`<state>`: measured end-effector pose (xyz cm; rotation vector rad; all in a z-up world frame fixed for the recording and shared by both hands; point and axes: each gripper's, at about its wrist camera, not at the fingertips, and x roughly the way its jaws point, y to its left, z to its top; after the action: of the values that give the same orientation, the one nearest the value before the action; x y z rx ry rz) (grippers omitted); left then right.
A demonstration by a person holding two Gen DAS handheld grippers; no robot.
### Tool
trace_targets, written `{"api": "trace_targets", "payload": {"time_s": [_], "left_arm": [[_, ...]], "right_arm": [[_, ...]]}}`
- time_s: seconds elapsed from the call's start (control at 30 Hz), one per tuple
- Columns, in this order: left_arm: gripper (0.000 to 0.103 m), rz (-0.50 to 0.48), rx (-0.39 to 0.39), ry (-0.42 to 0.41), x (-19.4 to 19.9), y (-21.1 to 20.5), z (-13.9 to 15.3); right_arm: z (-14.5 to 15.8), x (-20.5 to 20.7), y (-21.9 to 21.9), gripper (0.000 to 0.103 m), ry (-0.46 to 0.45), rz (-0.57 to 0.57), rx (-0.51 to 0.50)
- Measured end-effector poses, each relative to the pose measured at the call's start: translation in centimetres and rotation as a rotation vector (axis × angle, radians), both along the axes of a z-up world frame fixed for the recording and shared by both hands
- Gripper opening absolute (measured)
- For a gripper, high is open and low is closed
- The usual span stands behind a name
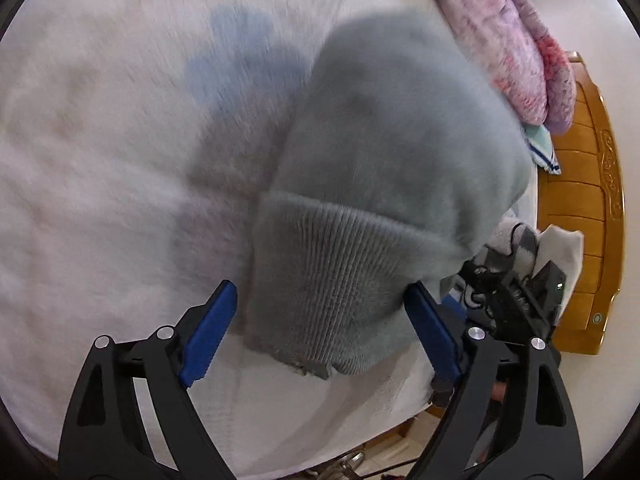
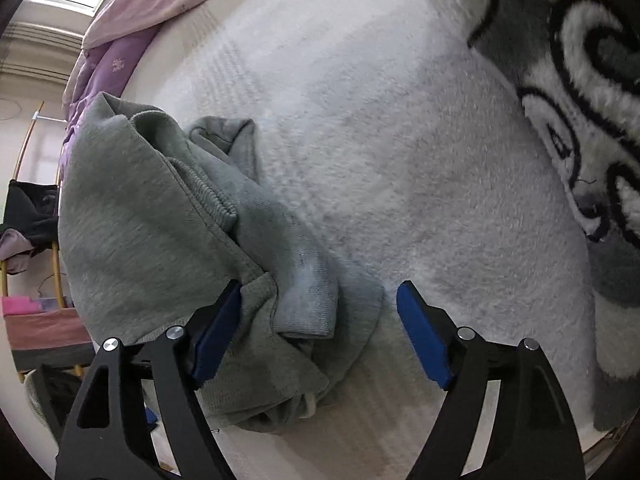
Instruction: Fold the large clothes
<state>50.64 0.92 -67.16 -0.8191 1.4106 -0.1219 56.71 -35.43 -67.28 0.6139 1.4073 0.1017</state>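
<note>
Near the bed's front edge, on the pale fleece blanket (image 2: 400, 160), lies a grey-green sweatshirt (image 2: 140, 220), bunched and partly doubled over itself.

- Left gripper (image 1: 320, 332): jaws spread wide, straddling the ribbed cuff (image 1: 328, 280) of a sleeve; pads not pressing on it. Released.
- Right gripper (image 2: 320, 332): jaws wide too; a ribbed band (image 2: 308, 304) and crumpled folds sit between them, left pad brushing the cloth, right pad clear. Nothing grasped.
- Right gripper's body also shows at the left view's lower right, close beside the sleeve.

Handling, judged: thick fleecy knit, soft and limp, moderately heavy for cloth, not slippery, not fragile. It will sag and drag on the blanket's pile. Best holds are the ribbed cuff and hem bands, firmer and less stretchy than the body.

Pink patterned quilt (image 1: 500, 40) lies at the far edge; wooden bed frame (image 1: 580, 200) beyond.
</note>
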Motion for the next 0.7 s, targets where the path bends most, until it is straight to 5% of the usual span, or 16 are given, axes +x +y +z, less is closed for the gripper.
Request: {"api": "trace_targets", "payload": {"time_s": [0.17,0.3,0.43,0.53,0.7], "left_arm": [[0.091,0.008,0.0,-0.013,0.9,-2.0,-1.6],[0.065,0.016,0.027,-0.015,0.7,-2.0,-0.6],[0.05,0.067,-0.046,-0.014,0.7,-0.8,1.5],[0.049,0.077,-0.097,-0.032,1.3,-0.4,3.3],[0.049,0.032,-0.064,-0.024,3.1,-1.5,4.9]], "right_arm": [[-0.6,0.4,-1.6,0.074,0.016,-0.022,0.039],[-0.1,-0.5,-2.3,0.077,0.032,-0.089,0.102],[0.7,-3.8,-3.3,0.082,0.042,-0.263,0.269],[1.0,-7.0,-3.0,0.088,0.045,-0.402,0.404],[-0.2,-12.1,-1.2,0.091,0.061,-0.696,0.682]]}}
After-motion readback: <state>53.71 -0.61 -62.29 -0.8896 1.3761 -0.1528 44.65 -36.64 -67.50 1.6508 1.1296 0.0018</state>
